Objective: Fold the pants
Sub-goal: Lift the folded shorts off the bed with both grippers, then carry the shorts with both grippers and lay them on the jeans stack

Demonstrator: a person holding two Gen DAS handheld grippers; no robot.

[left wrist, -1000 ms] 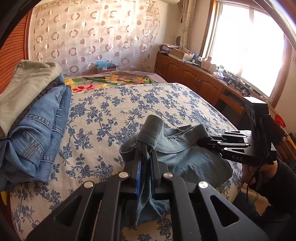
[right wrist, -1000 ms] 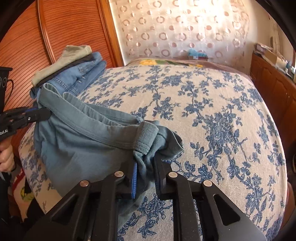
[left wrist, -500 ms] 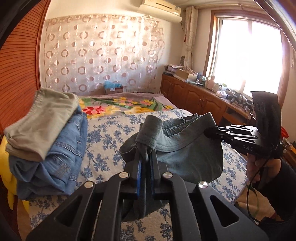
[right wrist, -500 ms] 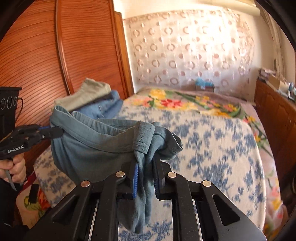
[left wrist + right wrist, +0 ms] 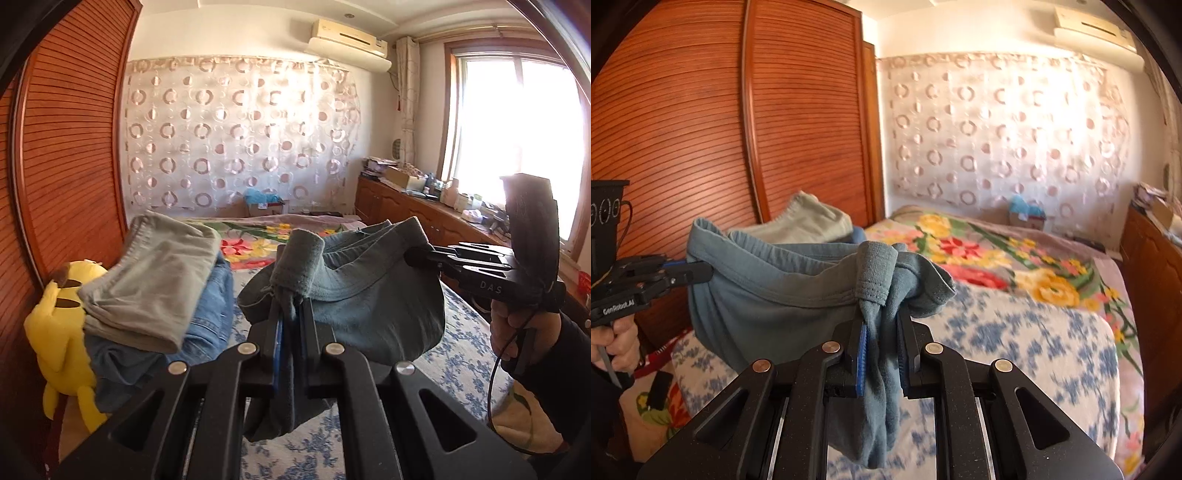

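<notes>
The pants (image 5: pixel 373 306) hang in the air above the bed (image 5: pixel 461 354), stretched between my two tongs. They are a dusty blue-green, soft and a little fuzzy, with a stitched waistband that runs in a shallow curve from one grip to the other. In the right wrist view the pants (image 5: pixel 768 295) sag like a pouch below that band, and a twisted tail of cloth drops down between the fingers.

My left gripper (image 5: pixel 291 332) is clamped on one end of the waistband; a thick folded cuff of fabric stands up above its blue pads, and more cloth trails below. My right gripper (image 5: pixel 881 350) is clamped the same way on the other end, with a bunched knot of fabric sitting just over it. From the left camera I see the right gripper (image 5: pixel 413 256) biting the band's far corner; from the right camera the left gripper (image 5: pixel 701 271) does likewise.

On the left side of the bed a pile of folded clothes (image 5: pixel 155 291) sits beside a yellow plush toy (image 5: pixel 59 325), with the wooden wardrobe (image 5: pixel 701 129) behind
</notes>
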